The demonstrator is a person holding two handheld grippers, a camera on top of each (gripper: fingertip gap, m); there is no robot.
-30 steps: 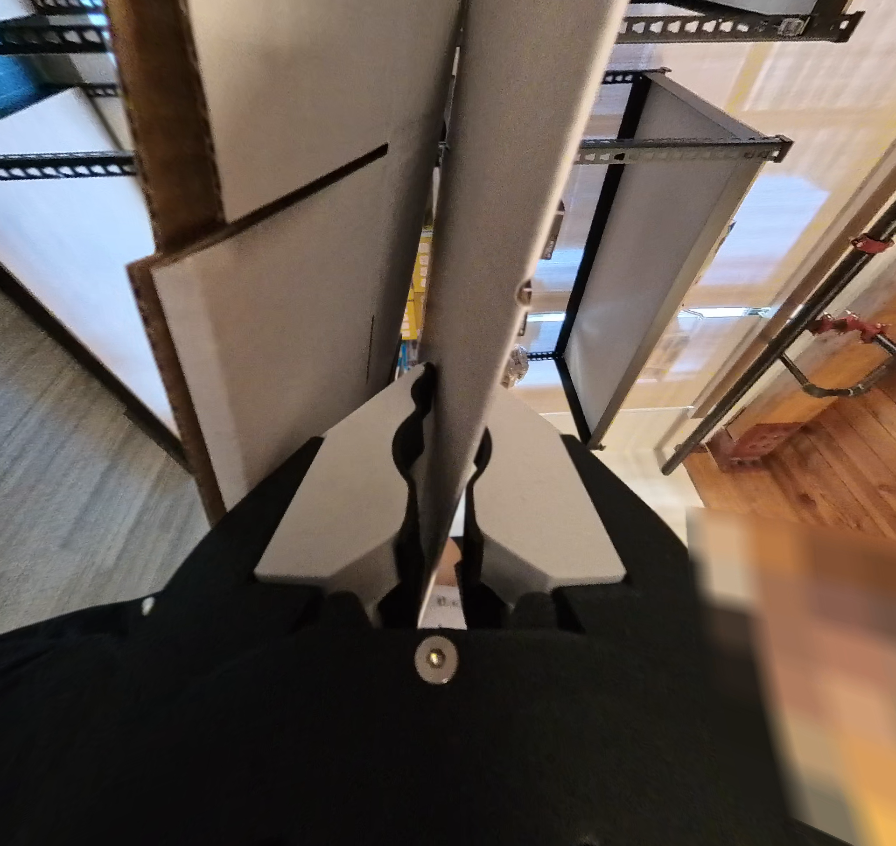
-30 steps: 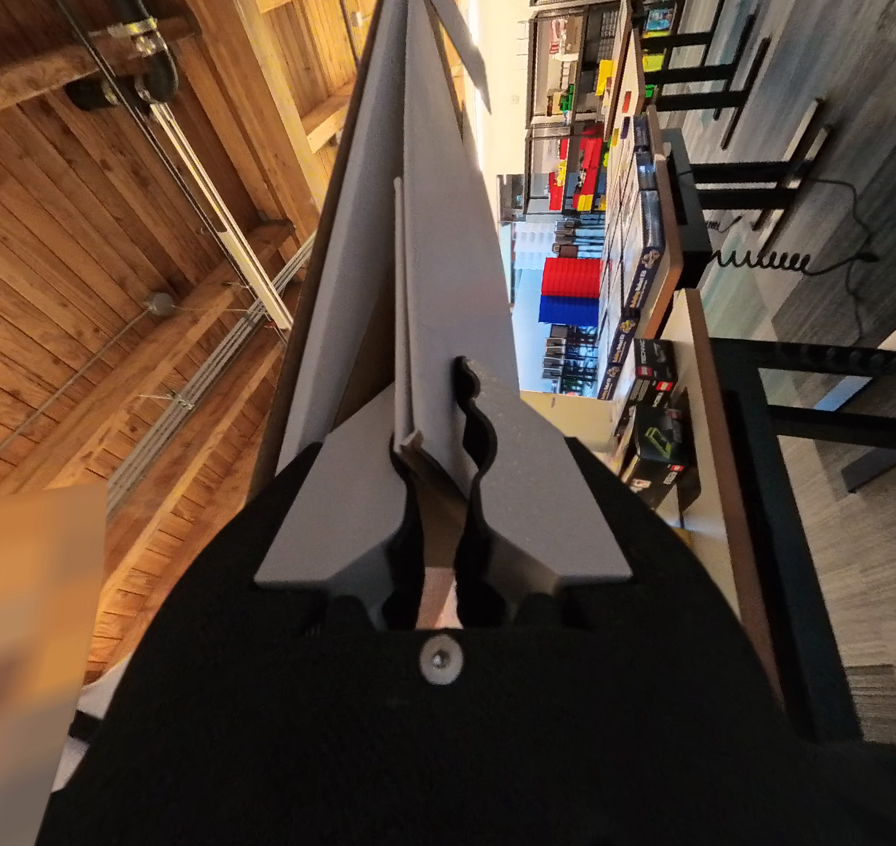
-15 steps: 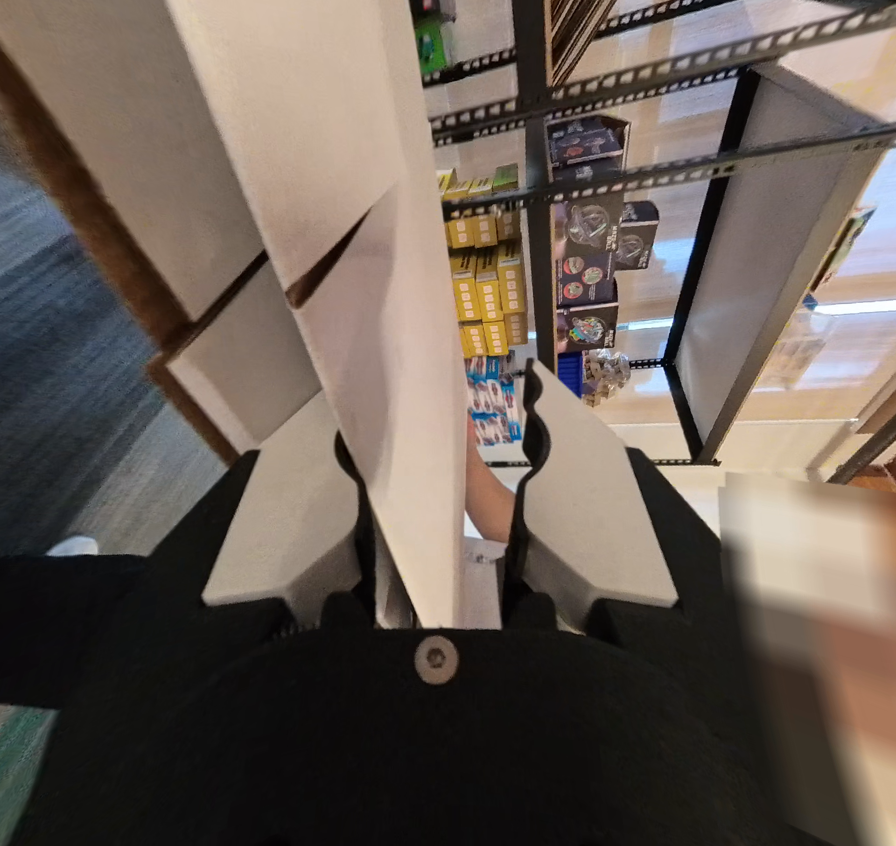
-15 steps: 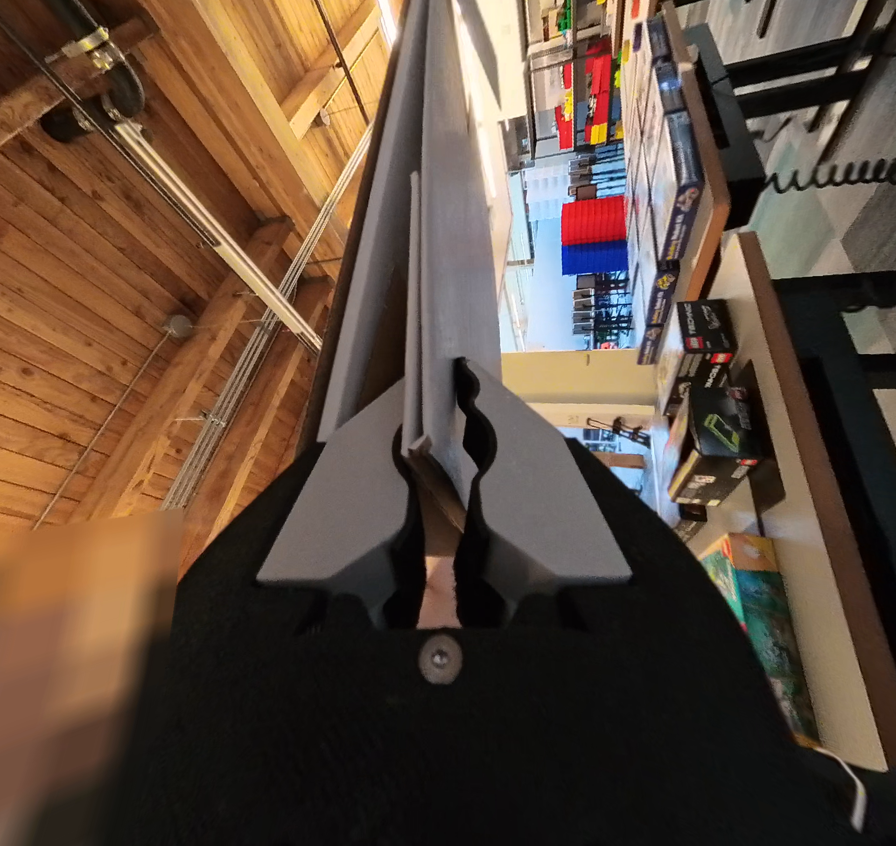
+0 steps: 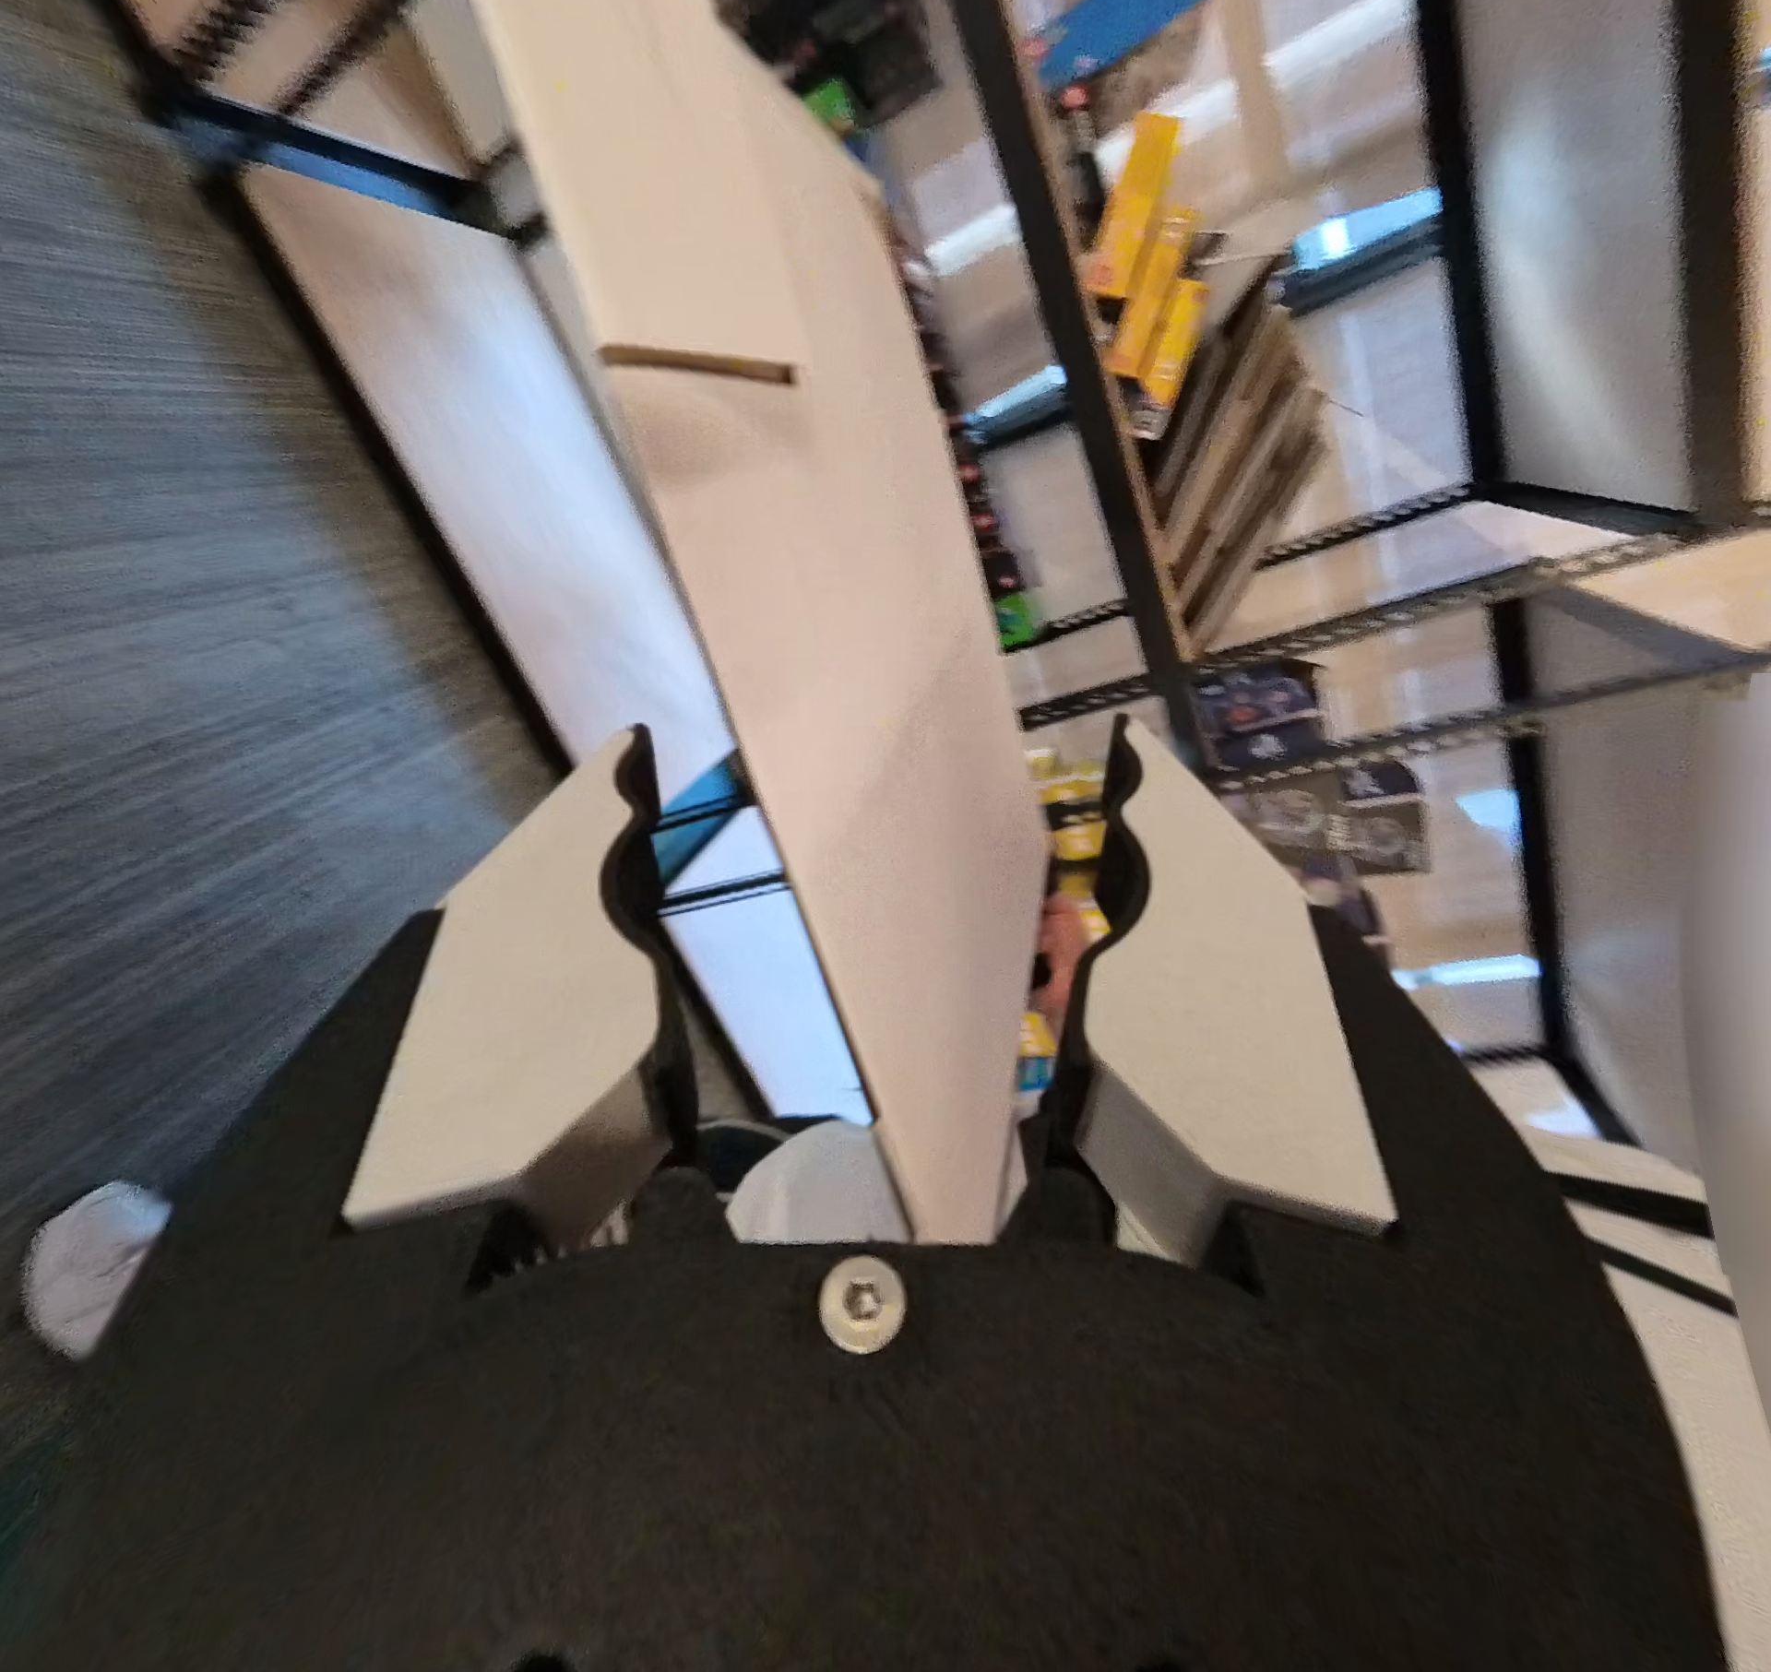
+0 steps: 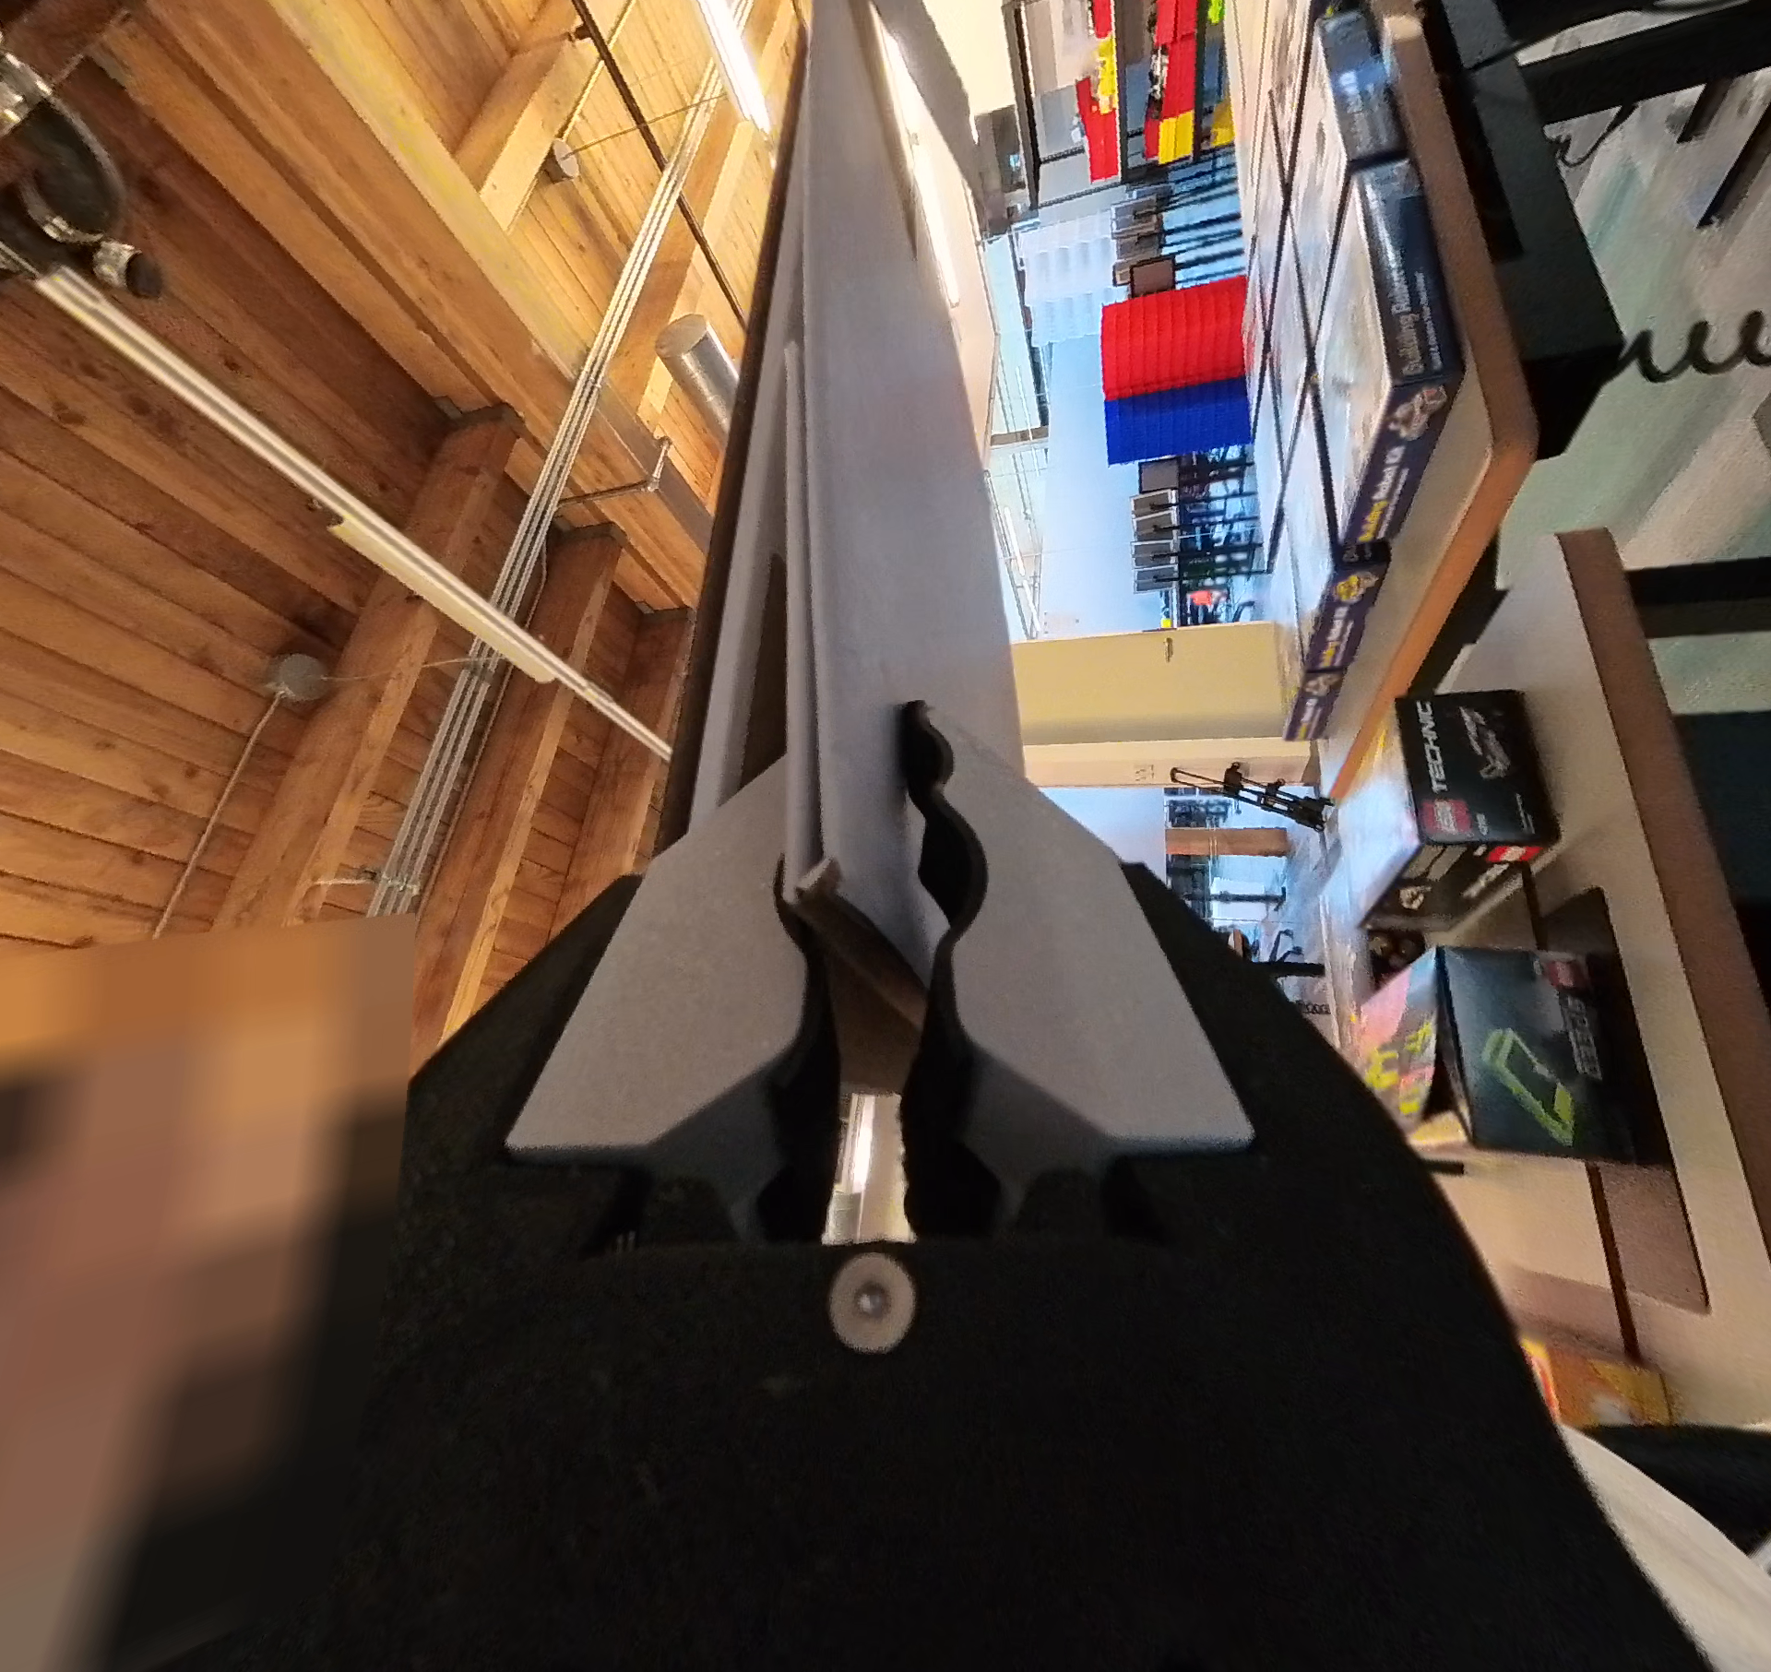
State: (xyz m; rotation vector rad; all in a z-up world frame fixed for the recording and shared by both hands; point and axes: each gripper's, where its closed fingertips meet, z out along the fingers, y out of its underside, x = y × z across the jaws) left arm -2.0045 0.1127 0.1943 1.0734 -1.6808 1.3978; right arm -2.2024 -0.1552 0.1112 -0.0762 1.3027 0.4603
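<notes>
A flattened white cardboard box with brown edges (image 5: 843, 649) runs up between the jaws of my left gripper (image 5: 872, 754). The jaws stand wide apart, and the panel lies closer to the right finger (image 5: 1217, 974) than to the left one. My right gripper (image 6: 848, 773) is shut on the edge of the same folded cardboard (image 6: 862, 476), which stretches away from it as a stack of thin grey-white layers. The far end of the cardboard runs out of view in both pictures.
Black metal shelving (image 5: 1131, 515) holds yellow boxes (image 5: 1150, 285) and dark boxes, with grey carpet (image 5: 144, 668) at the left. In the right wrist view, tables (image 6: 1495, 438) carry boxed sets (image 6: 1390, 361), with red and blue stacked bins (image 6: 1174, 380) beyond and wooden ceiling beams (image 6: 287, 380). Across from one pair of fingers to the other is roughly 35 cm.
My left gripper was shut on the cardboard, then opened, and its view swung toward the floor and shelves. My right gripper stayed shut on the cardboard and tilted slightly.
</notes>
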